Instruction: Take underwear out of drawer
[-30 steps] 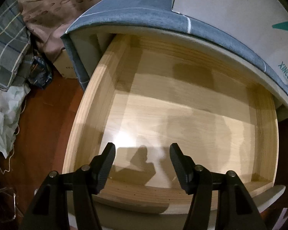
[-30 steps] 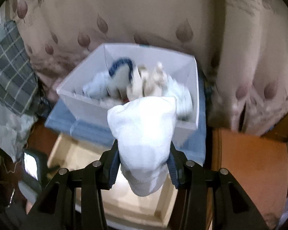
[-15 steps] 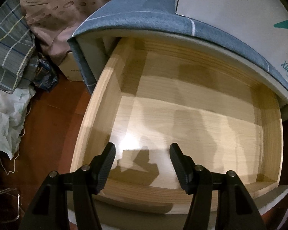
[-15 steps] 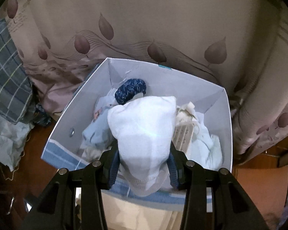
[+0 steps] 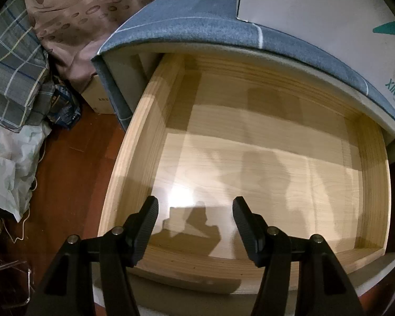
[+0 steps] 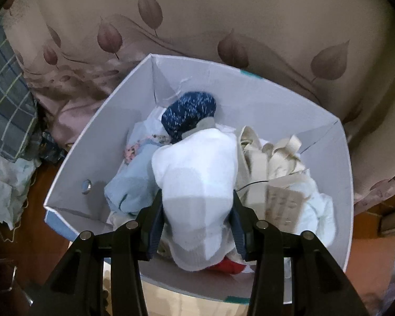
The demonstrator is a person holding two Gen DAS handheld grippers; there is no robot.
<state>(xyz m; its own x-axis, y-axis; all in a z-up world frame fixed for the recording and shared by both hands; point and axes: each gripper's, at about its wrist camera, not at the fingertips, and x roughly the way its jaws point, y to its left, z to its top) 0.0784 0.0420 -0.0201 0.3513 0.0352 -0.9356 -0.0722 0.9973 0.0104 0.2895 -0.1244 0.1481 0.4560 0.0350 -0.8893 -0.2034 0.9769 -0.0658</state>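
Left gripper (image 5: 194,214) with jaws apart and nothing between them, over a bare wooden drawer (image 5: 134,163) pulled out, white box (image 5: 316,18) on the blue-covered top (image 5: 197,23), plaid cloth (image 5: 10,76) at left on the floor (image 5: 73,184)

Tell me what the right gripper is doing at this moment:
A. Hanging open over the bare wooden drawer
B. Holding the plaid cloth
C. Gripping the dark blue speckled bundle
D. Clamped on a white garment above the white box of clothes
D: the right gripper has its pads pressed on both sides of the white garment, which hangs over the white box of clothes; the dark blue speckled bundle lies untouched behind it.
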